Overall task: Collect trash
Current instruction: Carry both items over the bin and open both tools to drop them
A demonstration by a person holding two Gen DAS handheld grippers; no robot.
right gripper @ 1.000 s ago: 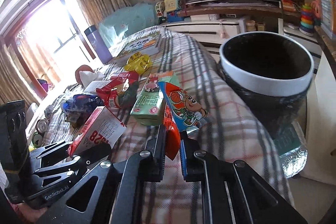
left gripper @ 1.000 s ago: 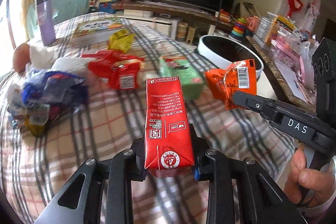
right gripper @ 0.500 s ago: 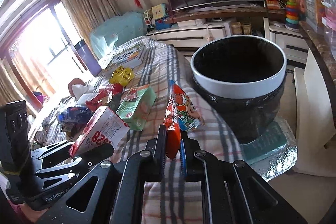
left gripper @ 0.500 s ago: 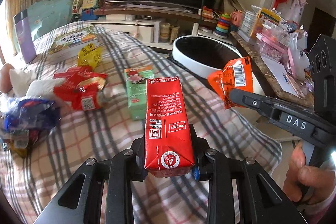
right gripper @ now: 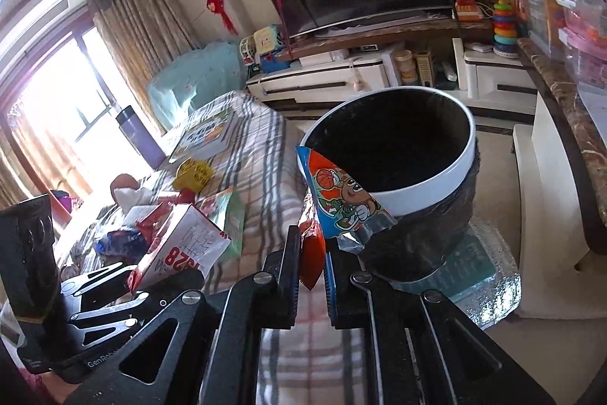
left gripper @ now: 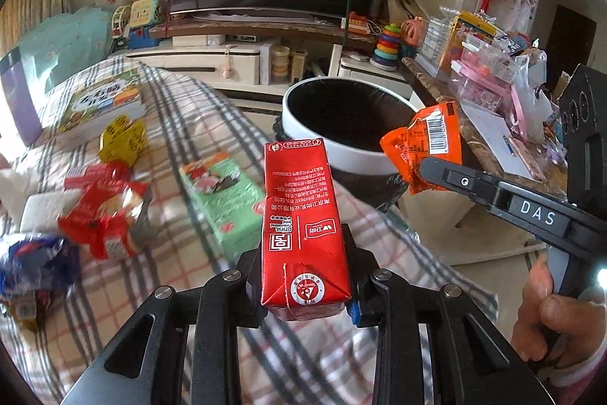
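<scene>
Left gripper (left gripper: 303, 291): jaws clamped on red carton (left gripper: 301, 215), lower centre, held upright and clear of the bed (left gripper: 182, 276) for the carry. Right gripper (right gripper: 311, 264): jaws pinched on orange wrapper (right gripper: 337, 196), mid-frame, nearly at the bin (right gripper: 428, 192) rim, likely for a drop. Bin: black liner, nothing visible inside. More trash on the bed, left: green box (left gripper: 224, 200), red packet (left gripper: 106, 219), yellow wrapper (left gripper: 121, 139).
</scene>
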